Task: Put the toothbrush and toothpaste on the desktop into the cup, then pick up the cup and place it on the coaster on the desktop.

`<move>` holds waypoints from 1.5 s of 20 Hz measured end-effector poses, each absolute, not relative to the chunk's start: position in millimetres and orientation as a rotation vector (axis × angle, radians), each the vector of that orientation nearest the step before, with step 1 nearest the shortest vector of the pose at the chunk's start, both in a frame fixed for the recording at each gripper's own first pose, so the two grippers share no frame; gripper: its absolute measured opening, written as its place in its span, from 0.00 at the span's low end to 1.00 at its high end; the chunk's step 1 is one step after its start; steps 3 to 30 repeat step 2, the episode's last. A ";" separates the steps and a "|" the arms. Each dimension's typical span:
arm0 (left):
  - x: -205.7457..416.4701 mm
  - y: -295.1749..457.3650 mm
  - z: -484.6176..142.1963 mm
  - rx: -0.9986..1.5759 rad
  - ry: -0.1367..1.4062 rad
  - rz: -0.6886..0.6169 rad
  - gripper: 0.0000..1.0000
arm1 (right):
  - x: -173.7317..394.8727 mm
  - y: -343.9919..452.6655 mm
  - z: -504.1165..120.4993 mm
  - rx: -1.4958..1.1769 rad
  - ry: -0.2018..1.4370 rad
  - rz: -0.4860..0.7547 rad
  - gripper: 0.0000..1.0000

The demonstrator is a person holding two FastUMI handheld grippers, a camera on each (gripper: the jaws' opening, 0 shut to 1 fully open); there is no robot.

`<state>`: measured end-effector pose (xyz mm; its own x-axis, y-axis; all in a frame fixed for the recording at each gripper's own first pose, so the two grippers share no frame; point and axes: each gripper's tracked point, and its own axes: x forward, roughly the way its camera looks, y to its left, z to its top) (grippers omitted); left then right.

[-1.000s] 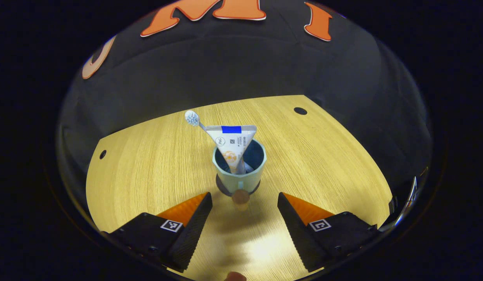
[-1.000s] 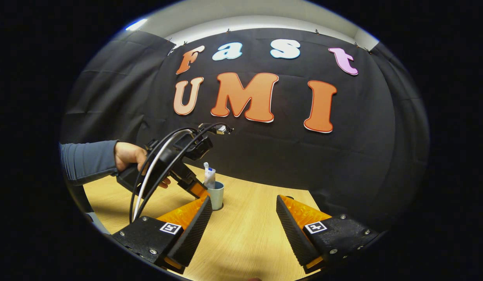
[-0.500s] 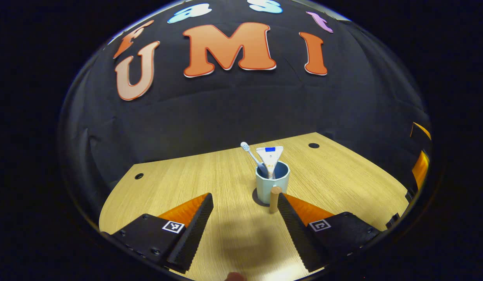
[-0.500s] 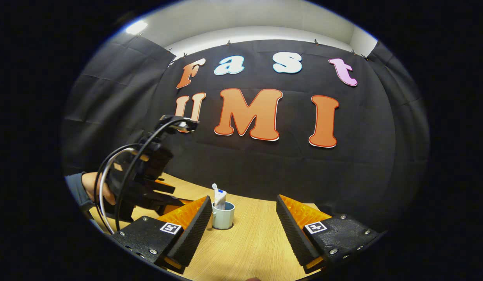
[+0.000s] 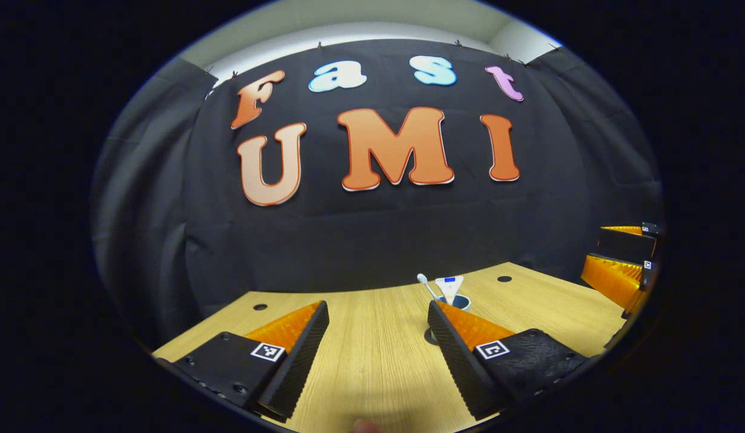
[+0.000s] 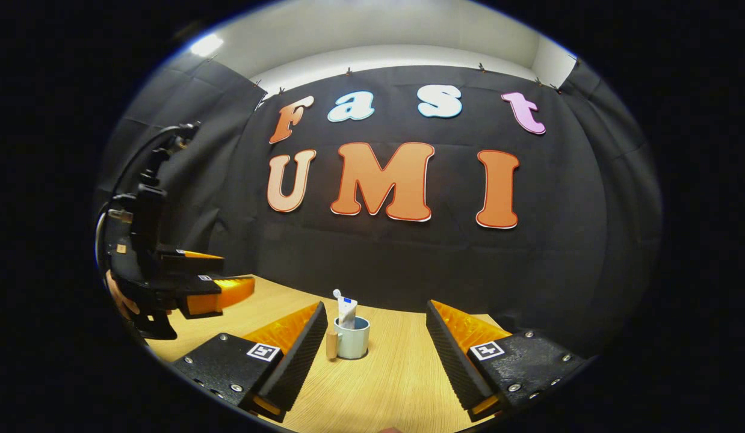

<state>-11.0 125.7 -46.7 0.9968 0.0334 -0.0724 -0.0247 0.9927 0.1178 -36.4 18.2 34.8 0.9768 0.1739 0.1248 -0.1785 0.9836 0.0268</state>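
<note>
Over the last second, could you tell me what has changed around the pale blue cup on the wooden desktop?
The left gripper has drawn back and levelled out, away from the pale blue cup, its jaws open and empty throughout. The right gripper stays open, apart from the cup. The cup still stands on the wooden desktop, holding the white toothbrush and white toothpaste tube.

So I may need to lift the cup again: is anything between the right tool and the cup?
Nothing visible. In the right gripper view, the cup stands on bare desktop ahead of the open right tool, toothpaste inside. The left tool hovers off to the side.
</note>
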 end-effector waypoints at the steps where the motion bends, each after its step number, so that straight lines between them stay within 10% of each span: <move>1: -18.3 127.2 -40.5 0.126 0.043 0.036 0.99 | -38.8 17.2 34.6 0.030 -0.127 0.167 0.99; 30: -25.9 129.4 -33.5 0.124 0.011 0.046 1.00 | -40.1 16.3 34.6 0.019 -0.133 0.158 0.99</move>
